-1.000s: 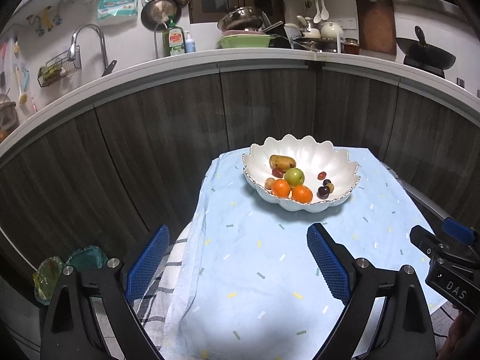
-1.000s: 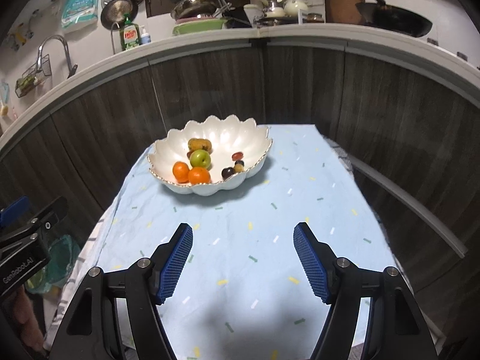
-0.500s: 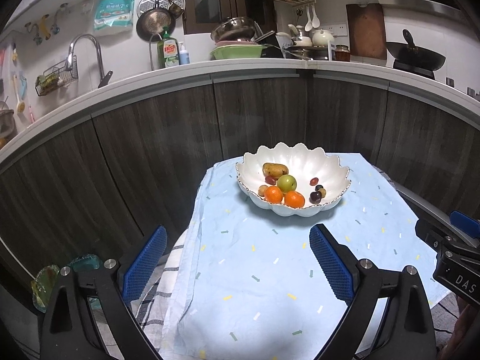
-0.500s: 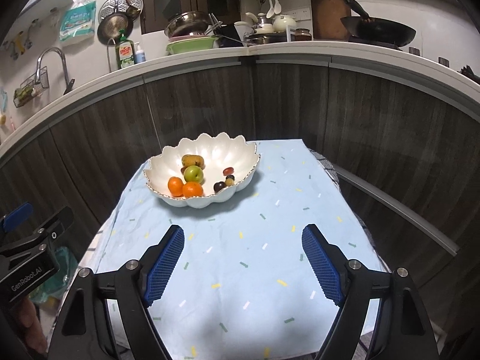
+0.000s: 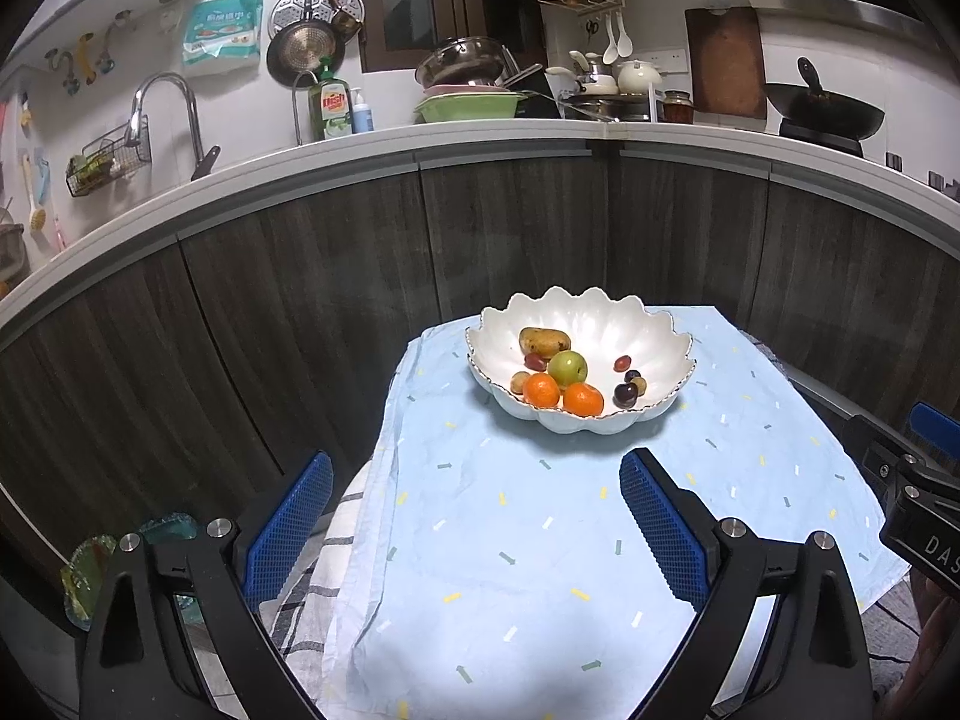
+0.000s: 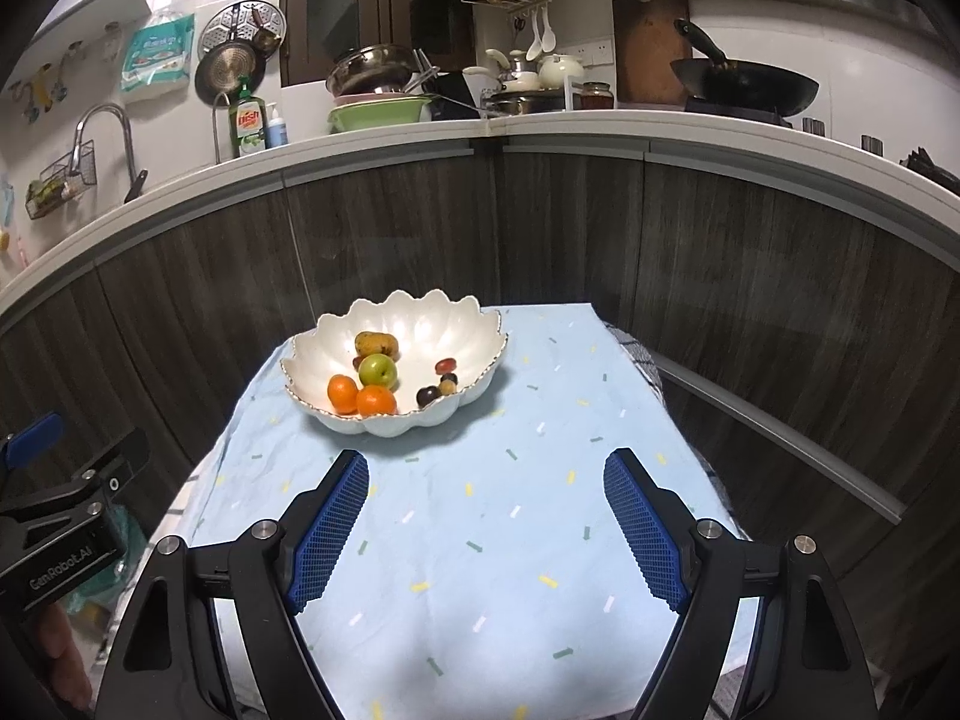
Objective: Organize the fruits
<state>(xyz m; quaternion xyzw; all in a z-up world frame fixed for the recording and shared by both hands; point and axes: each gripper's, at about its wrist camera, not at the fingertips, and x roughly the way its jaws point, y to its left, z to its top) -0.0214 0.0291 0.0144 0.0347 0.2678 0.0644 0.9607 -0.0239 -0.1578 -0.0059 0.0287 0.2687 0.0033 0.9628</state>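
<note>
A white scalloped bowl (image 5: pixel 660 336) stands at the far end of a small table, also in the right wrist view (image 6: pixel 432 324). It holds two oranges (image 5: pixel 541 390), a green apple (image 5: pixel 567 366), a yellow-brown mango (image 5: pixel 543 341) and several small dark fruits (image 5: pixel 626 395). My left gripper (image 5: pixel 477 531) is open and empty, well short of the bowl. My right gripper (image 6: pixel 486 525) is open and empty, also short of the bowl.
A light blue patterned cloth (image 5: pixel 540 540) covers the table, over a checked cloth (image 5: pixel 312 588) at its left edge. Dark cabinet fronts (image 5: pixel 300 300) curve close behind the table. The counter (image 5: pixel 480 135) above carries dishes, a wok and a sink tap.
Both grippers have drawn back and risen from the bowl, which now looks smaller and farther. Both jaws stay open and the fruit has not moved.
</note>
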